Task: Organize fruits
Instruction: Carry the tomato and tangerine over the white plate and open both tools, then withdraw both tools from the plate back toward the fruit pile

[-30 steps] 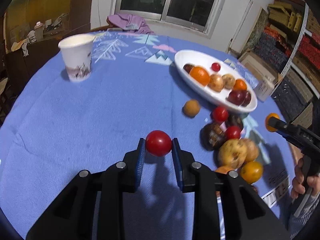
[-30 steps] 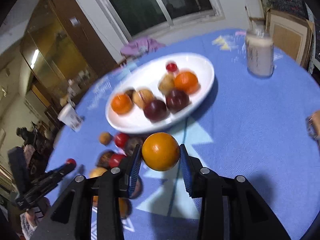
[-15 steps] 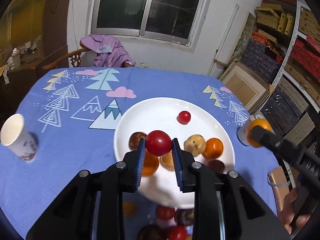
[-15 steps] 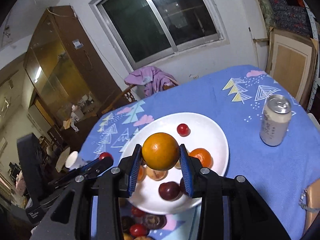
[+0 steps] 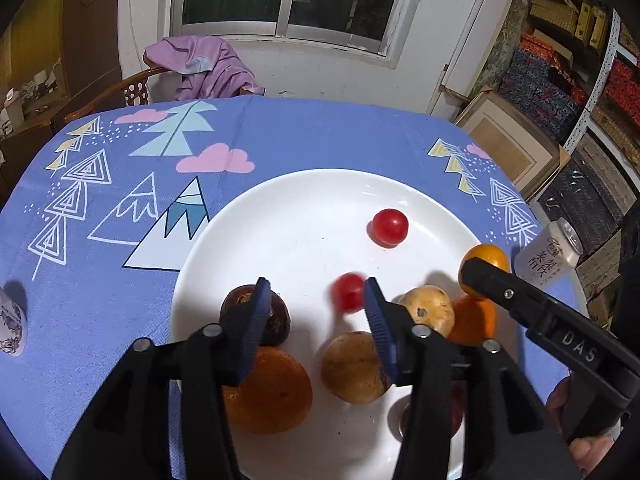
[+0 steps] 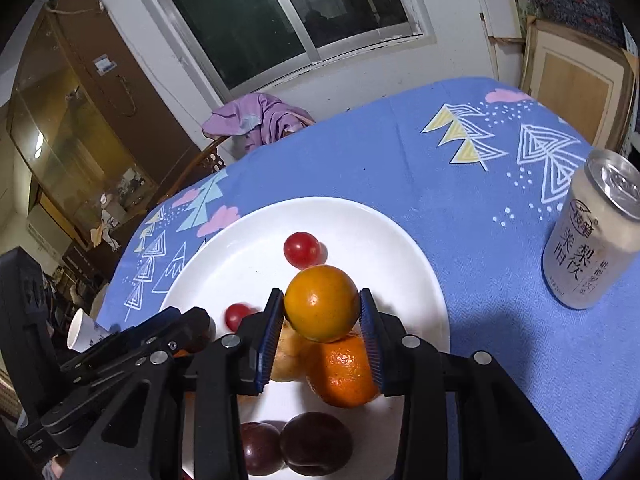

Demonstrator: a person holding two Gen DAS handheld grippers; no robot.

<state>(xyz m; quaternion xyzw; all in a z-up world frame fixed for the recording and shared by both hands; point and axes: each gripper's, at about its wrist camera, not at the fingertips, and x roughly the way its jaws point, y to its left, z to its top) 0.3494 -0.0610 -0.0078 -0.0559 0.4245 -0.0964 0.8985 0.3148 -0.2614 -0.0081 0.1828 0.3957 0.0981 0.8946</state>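
Note:
My left gripper (image 5: 314, 300) is open above the white plate (image 5: 280, 220). A small red tomato (image 5: 350, 297), blurred, is loose just inside its right finger; it also shows in the right wrist view (image 6: 237, 316). A second red tomato (image 5: 390, 227) lies further back on the plate. My right gripper (image 6: 320, 310) is shut on an orange (image 6: 322, 303) and holds it over the plate's right side, above another orange (image 6: 344, 372). The plate also holds a brown fruit (image 5: 276, 320), an orange (image 5: 268, 396), two tan fruits (image 5: 352, 366) and dark plums (image 6: 316, 448).
A drink can (image 6: 592, 236) stands on the blue tablecloth (image 5: 100, 280) right of the plate. A paper cup (image 6: 82, 330) stands at the left. A chair with purple cloth (image 5: 204, 66) is behind the table. Boxes and shelves (image 5: 560, 80) fill the right.
My left gripper has opened and let go of the red tomato, which now drops onto the plate. Both grippers have come lower and closer over the plate. The right still holds its orange.

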